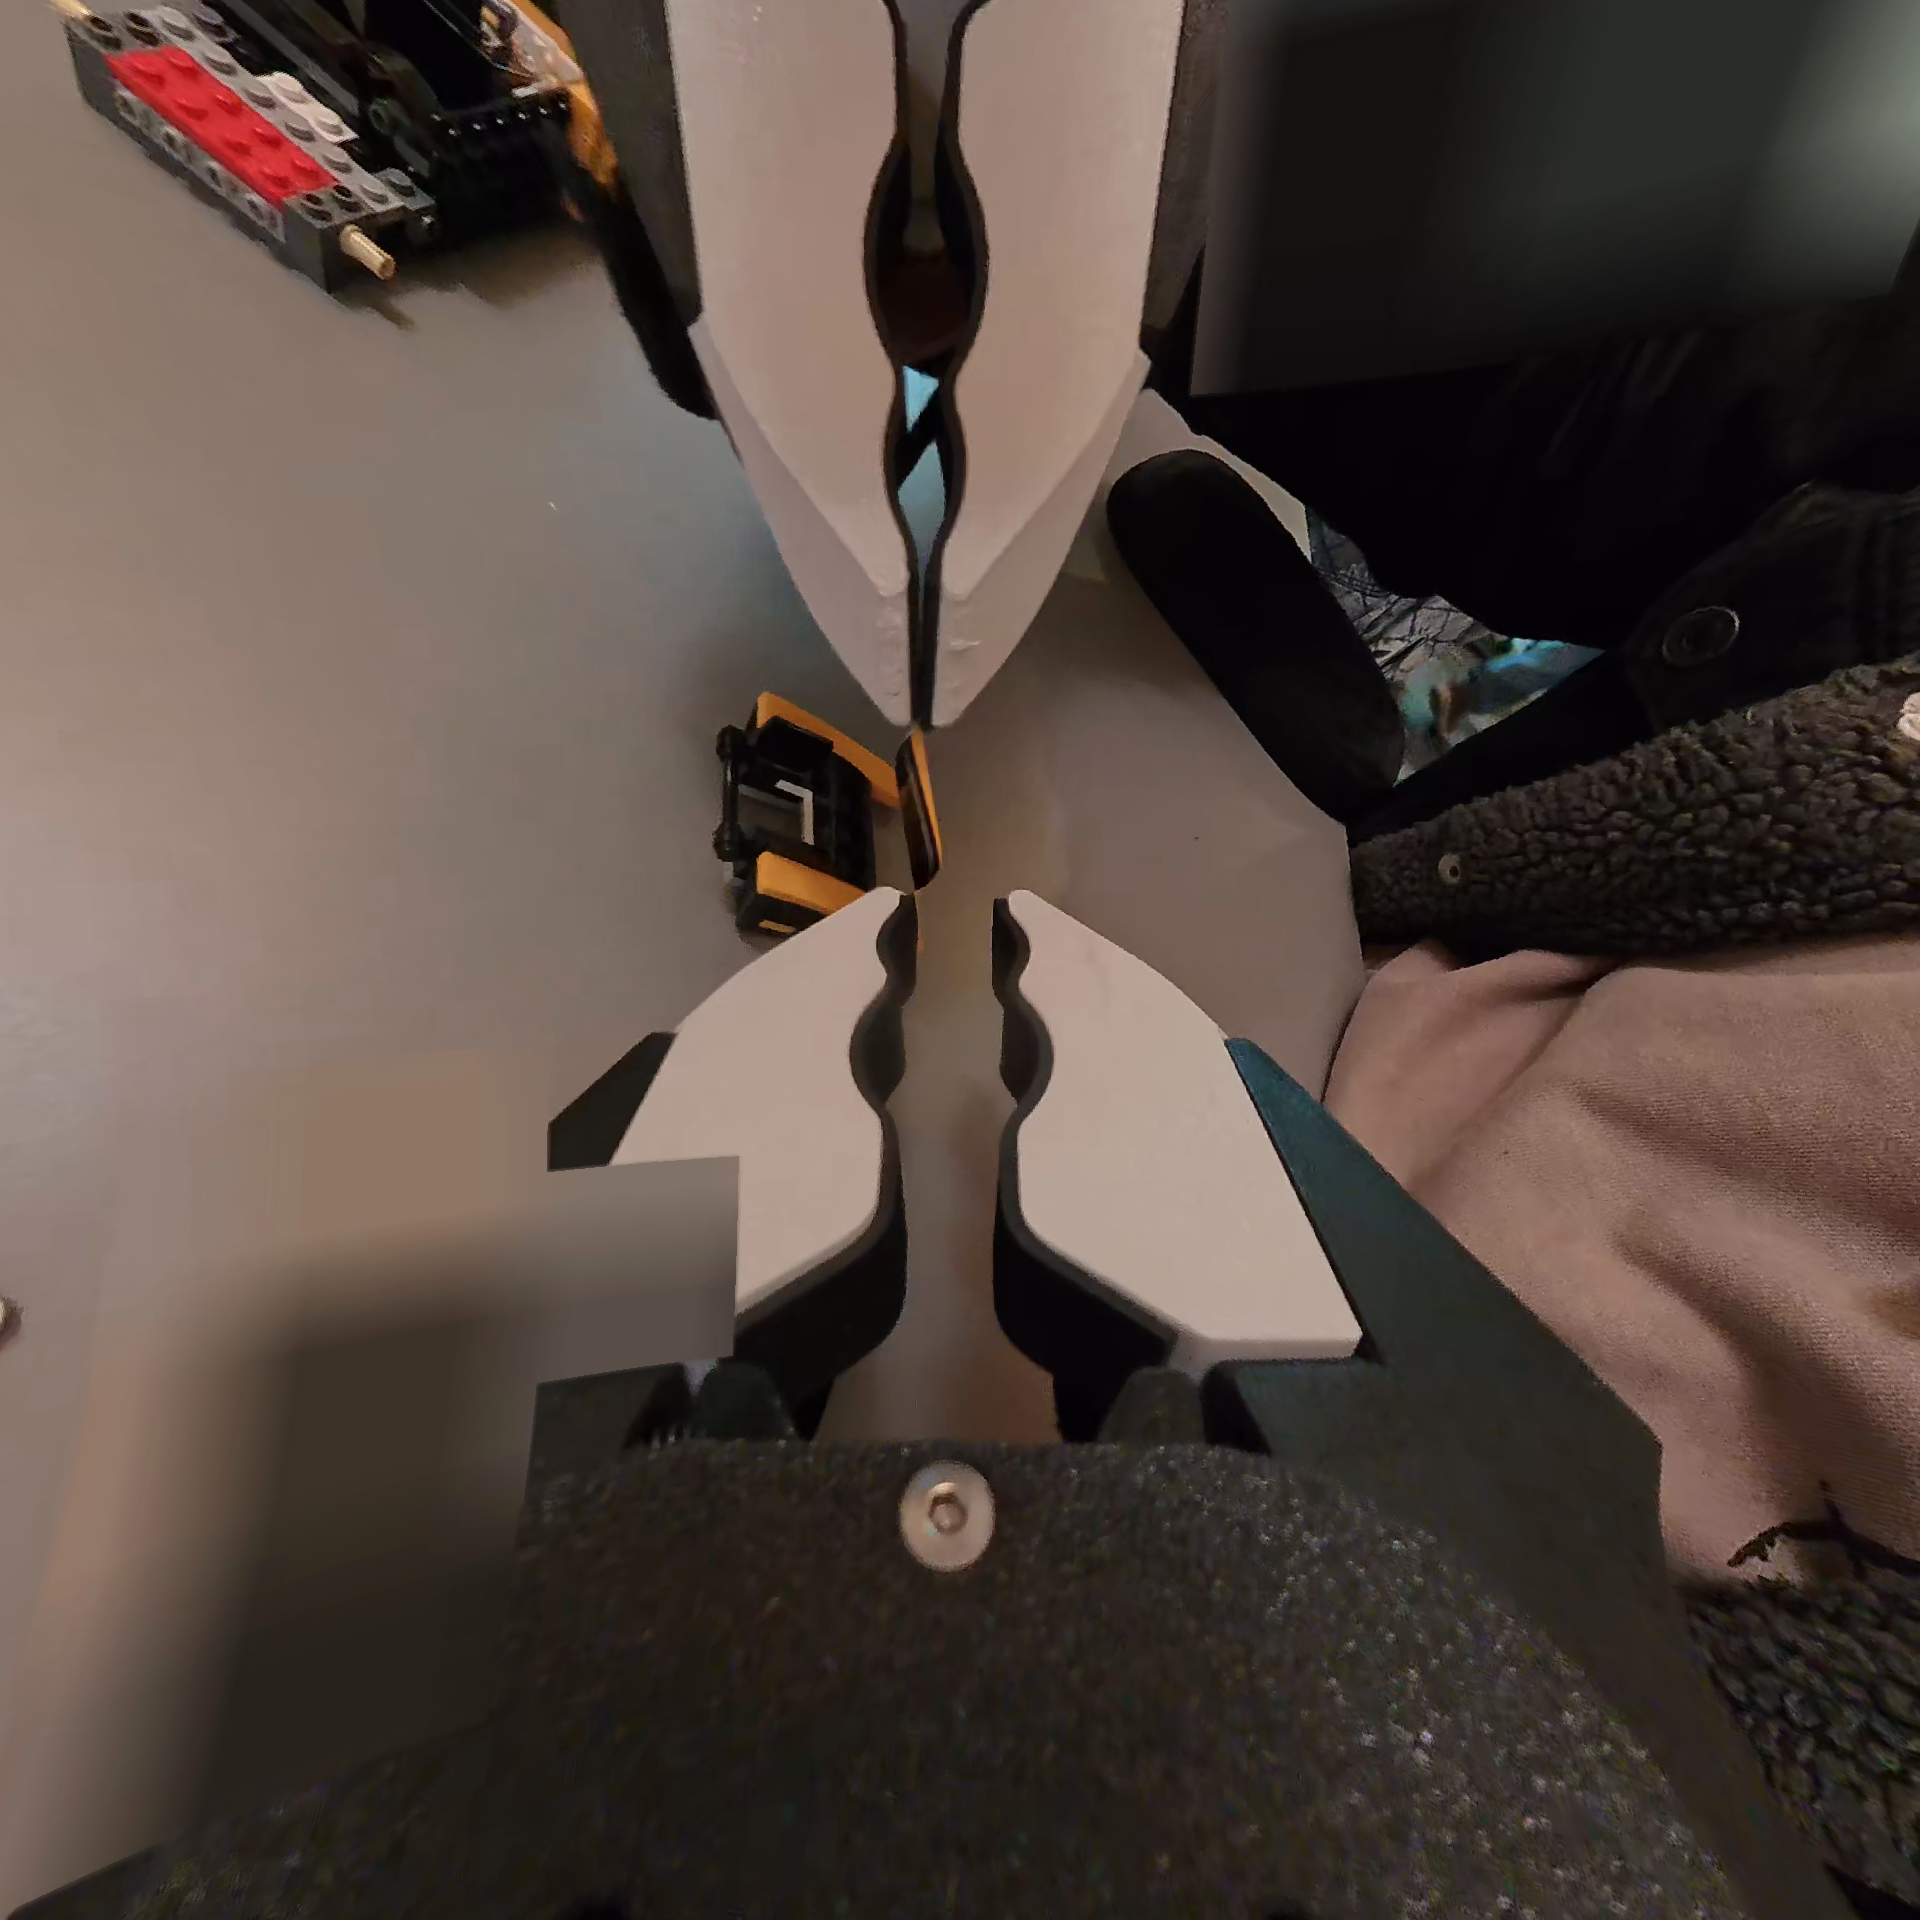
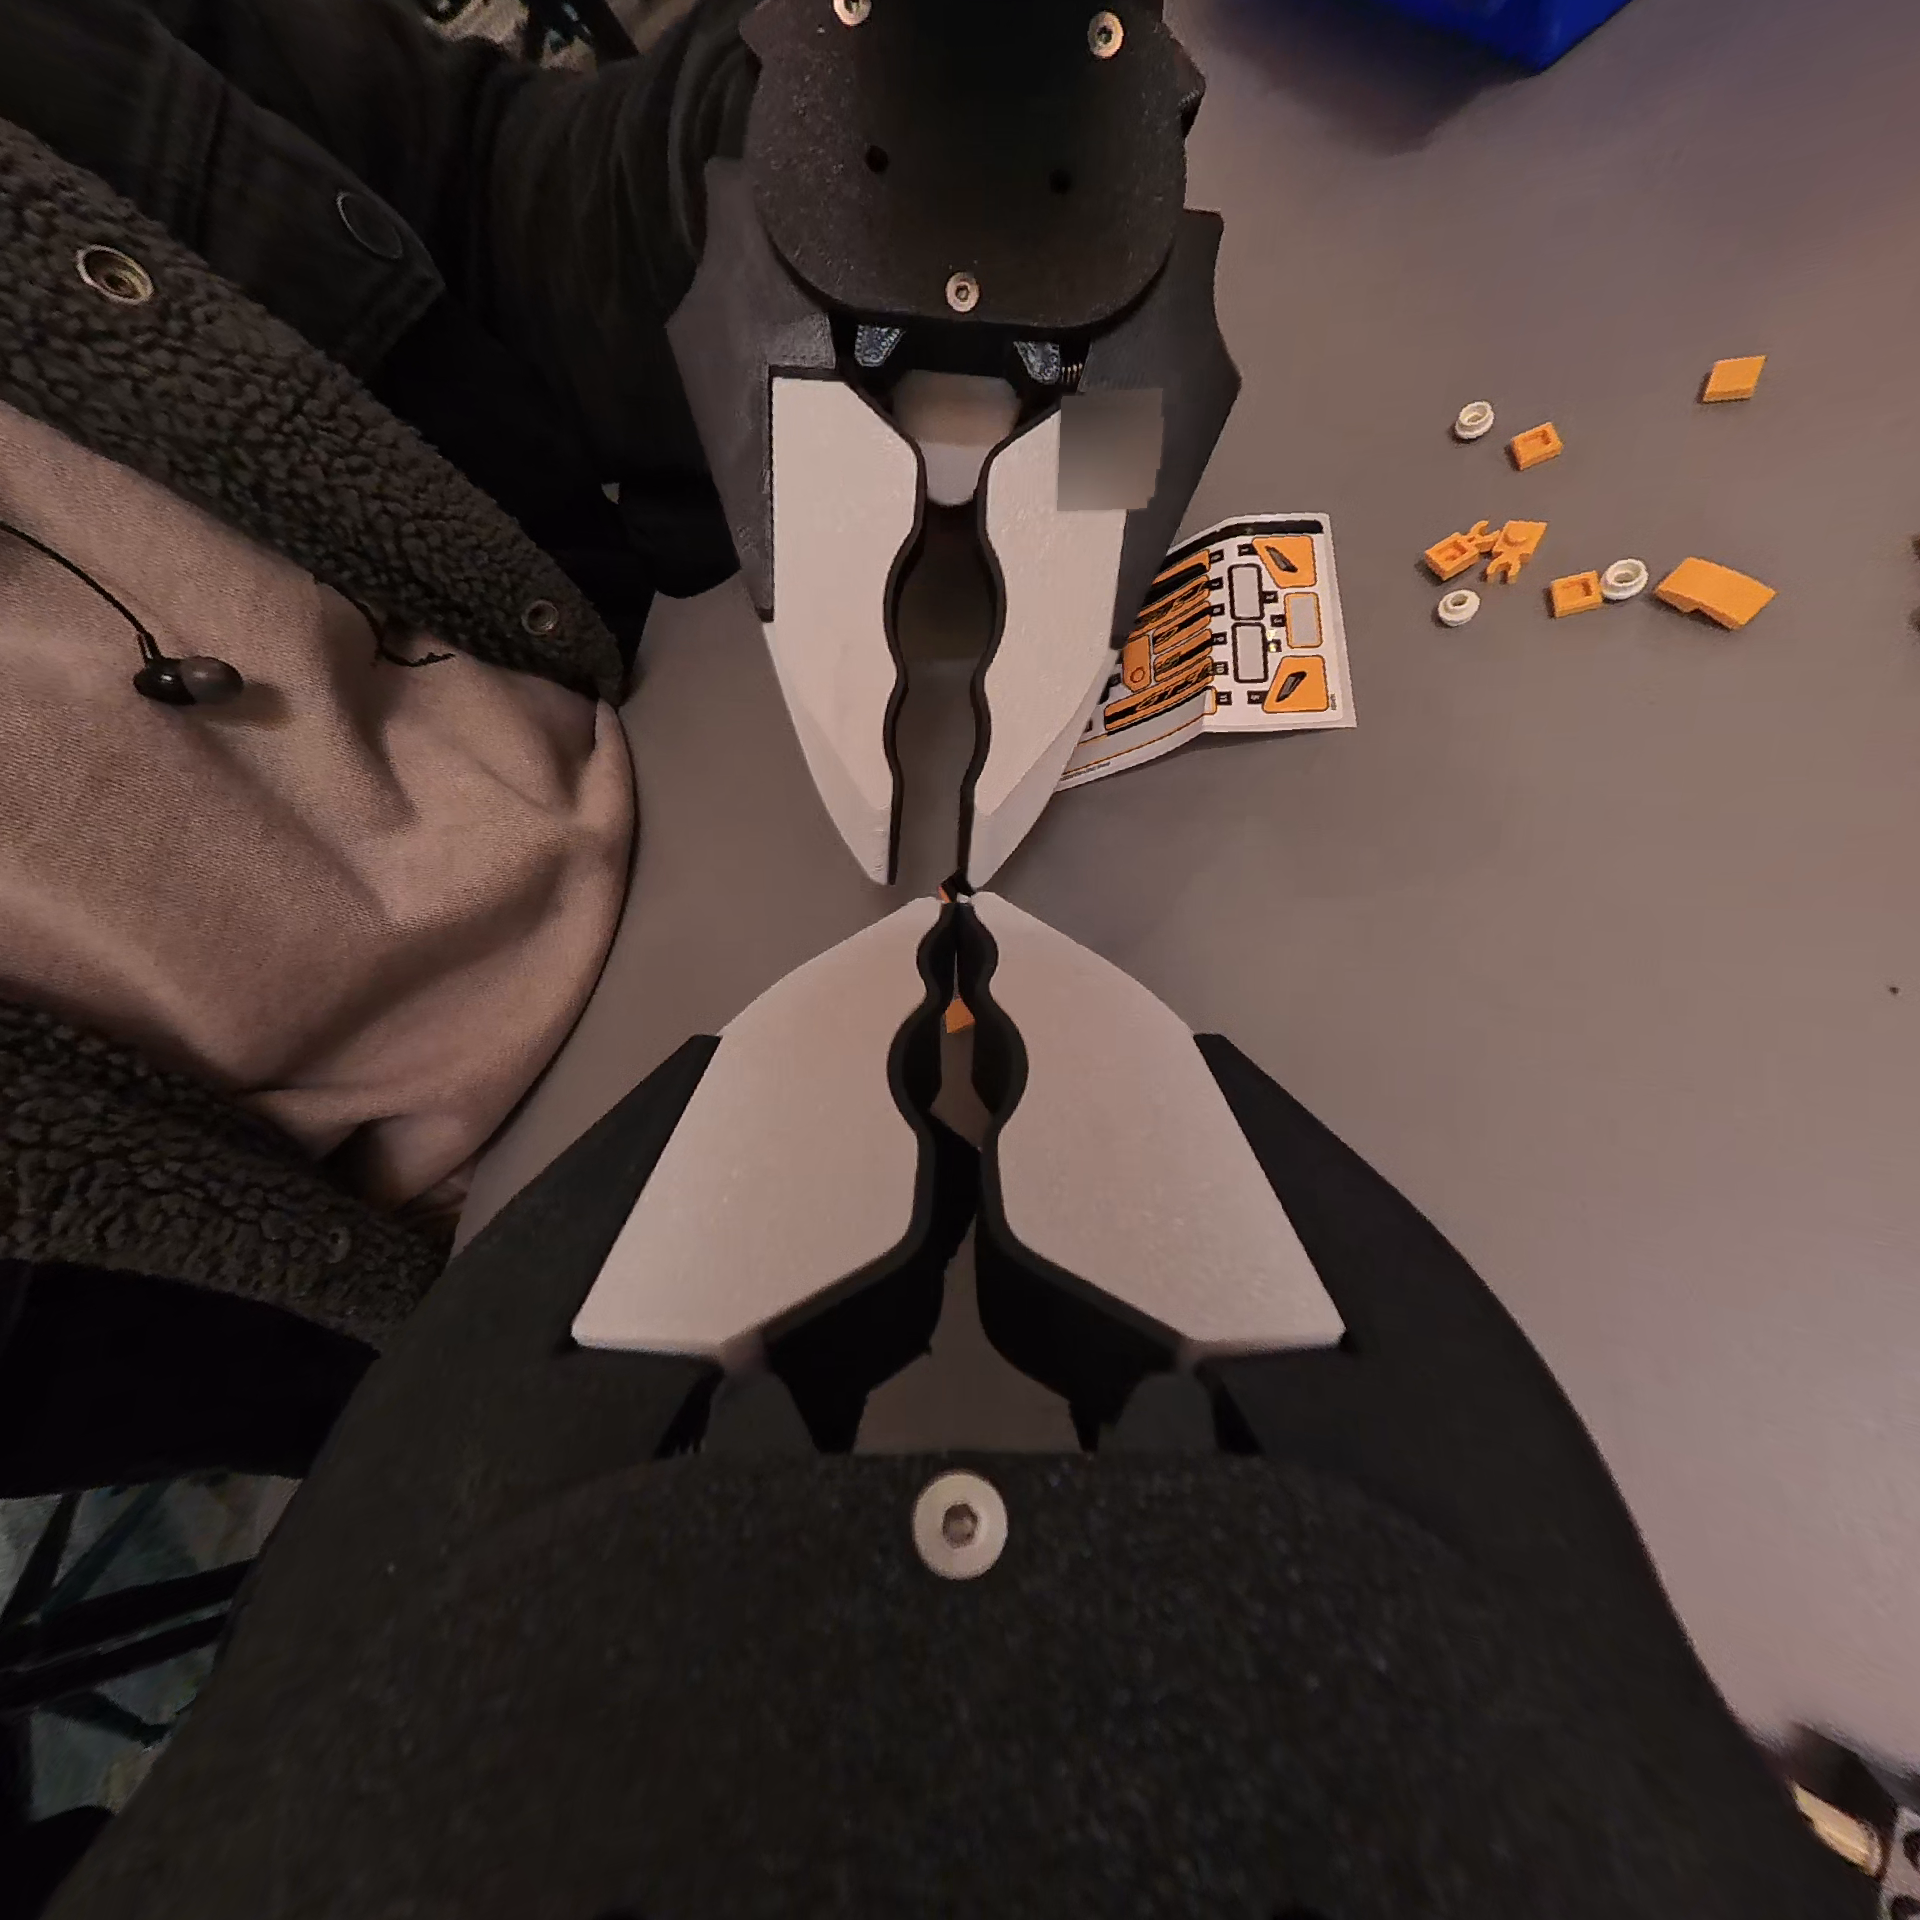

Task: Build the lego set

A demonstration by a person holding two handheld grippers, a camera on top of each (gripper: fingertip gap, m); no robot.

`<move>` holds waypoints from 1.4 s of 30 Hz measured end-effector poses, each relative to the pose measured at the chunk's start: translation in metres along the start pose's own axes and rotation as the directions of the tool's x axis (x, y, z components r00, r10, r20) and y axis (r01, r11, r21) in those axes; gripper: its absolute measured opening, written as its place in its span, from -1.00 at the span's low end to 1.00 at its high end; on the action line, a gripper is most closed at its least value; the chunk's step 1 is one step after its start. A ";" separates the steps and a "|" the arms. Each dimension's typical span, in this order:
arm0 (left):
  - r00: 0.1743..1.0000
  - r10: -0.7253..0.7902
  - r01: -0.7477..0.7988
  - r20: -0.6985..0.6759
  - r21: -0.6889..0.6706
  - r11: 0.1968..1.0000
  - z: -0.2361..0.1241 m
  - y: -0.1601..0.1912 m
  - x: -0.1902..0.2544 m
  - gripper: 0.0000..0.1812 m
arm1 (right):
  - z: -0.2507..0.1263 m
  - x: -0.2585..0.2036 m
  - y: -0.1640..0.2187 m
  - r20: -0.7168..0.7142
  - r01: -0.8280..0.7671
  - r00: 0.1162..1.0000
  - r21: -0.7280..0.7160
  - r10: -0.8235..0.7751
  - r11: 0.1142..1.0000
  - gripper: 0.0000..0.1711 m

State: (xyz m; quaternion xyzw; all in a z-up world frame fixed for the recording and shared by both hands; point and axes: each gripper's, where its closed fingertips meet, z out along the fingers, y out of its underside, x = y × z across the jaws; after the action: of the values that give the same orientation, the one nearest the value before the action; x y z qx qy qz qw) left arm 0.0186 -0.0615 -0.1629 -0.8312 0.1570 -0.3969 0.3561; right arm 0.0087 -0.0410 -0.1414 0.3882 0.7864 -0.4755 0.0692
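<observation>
My right gripper (image 2: 956, 914) is shut on a small thin orange and black piece (image 1: 920, 810), held above the grey table. In the left wrist view it comes in from the top (image 1: 925, 717). My left gripper (image 1: 951, 909) faces it tip to tip, open and empty; its left fingertip (image 1: 883, 920) touches the piece's lower end. In the right wrist view the left gripper (image 2: 930, 873) comes in from the top. A small black and orange assembly (image 1: 800, 821) lies on the table just left of the piece. A larger dark model with a red plate (image 1: 229, 135) sits at the far left.
A sticker sheet (image 2: 1236, 634) lies beside the left gripper. Loose orange pieces (image 2: 1714, 592) and white round pieces (image 2: 1473, 421) are scattered to the right. A blue bin (image 2: 1507, 26) stands at the back. A person's jacket (image 2: 260, 831) lies against the table edge. Only a small space, under 4 cm, lies between the two pairs of fingers.
</observation>
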 end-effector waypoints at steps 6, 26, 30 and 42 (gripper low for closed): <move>0.998 -0.056 0.057 -0.017 0.069 0.996 -0.009 -0.010 -0.004 -0.85 | -0.006 -0.005 -0.005 -0.014 0.018 1.000 0.022 -0.017 1.000 -1.00; 0.990 -0.028 0.056 -0.139 0.207 0.977 -0.016 -0.031 0.014 -0.75 | -0.040 -0.021 -0.041 -0.136 0.067 0.990 0.250 -0.033 0.966 -1.00; 0.991 0.000 0.045 -0.131 0.344 0.938 -0.025 -0.052 0.017 -0.77 | -0.054 -0.024 -0.054 -0.182 0.061 0.983 0.427 0.019 0.902 -1.00; 0.996 0.093 -0.073 0.003 0.639 0.766 -0.048 -0.092 0.033 -0.78 | -0.085 -0.046 -0.073 -0.189 0.051 0.952 0.874 0.241 0.483 -1.00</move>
State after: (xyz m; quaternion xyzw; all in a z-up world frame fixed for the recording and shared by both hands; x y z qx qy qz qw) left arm 0.0010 -0.0376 -0.0585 -0.6476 0.0548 -0.4224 0.6319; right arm 0.0135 -0.0159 -0.0229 0.4773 0.4155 -0.7410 -0.2246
